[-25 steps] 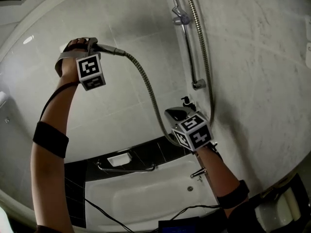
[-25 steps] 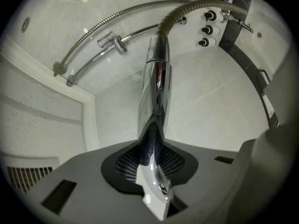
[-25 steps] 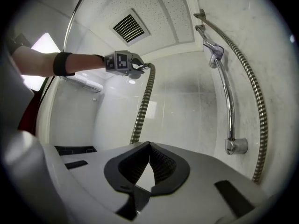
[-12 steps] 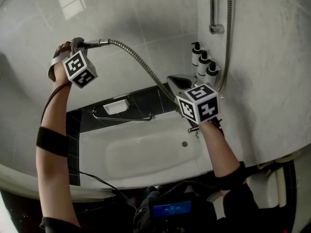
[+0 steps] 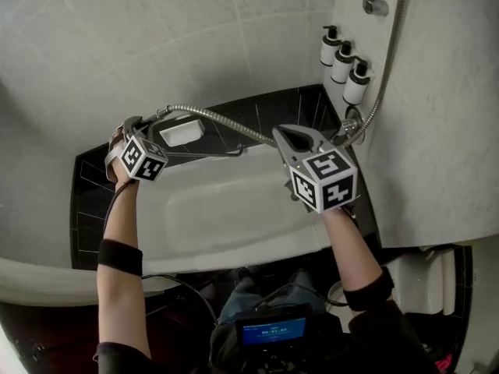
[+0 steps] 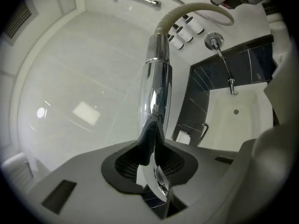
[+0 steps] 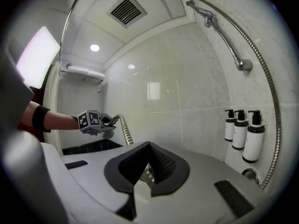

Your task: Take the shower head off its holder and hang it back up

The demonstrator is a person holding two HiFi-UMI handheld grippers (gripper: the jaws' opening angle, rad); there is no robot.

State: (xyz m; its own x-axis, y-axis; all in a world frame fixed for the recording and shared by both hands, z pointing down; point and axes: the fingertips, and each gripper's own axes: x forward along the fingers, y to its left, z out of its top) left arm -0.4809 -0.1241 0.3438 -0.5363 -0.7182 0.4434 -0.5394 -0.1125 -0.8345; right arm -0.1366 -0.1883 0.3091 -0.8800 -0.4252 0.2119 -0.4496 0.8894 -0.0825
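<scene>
1. Open air lies over the long white bathtub (image 5: pixel 226 224), between the two arms.
2. A braided metal shower hose (image 5: pixel 226 125) crosses the tub's far edge from the left gripper (image 5: pixel 134 123) to the round chrome wall tap (image 5: pixel 352 121), passing right by the right gripper (image 5: pixel 279 131).
3. Behind it, a chrome grab bar (image 5: pixel 203 155) and a white rectangular soap dish (image 5: pixel 181 132) sit against the black-tiled ledge (image 5: pixel 261 109).
4. Three white pump bottles with black tops (image 5: pixel 344 63) jut from the right wall just above the tap, with the hose rising beside them.

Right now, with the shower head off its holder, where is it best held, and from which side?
Grip the shower head's chrome handle, jaws on its two sides, coming from the head end. It is a slim, even cylinder, and the hose leaves the far end. The left hand-held gripper holds it this way.
</scene>
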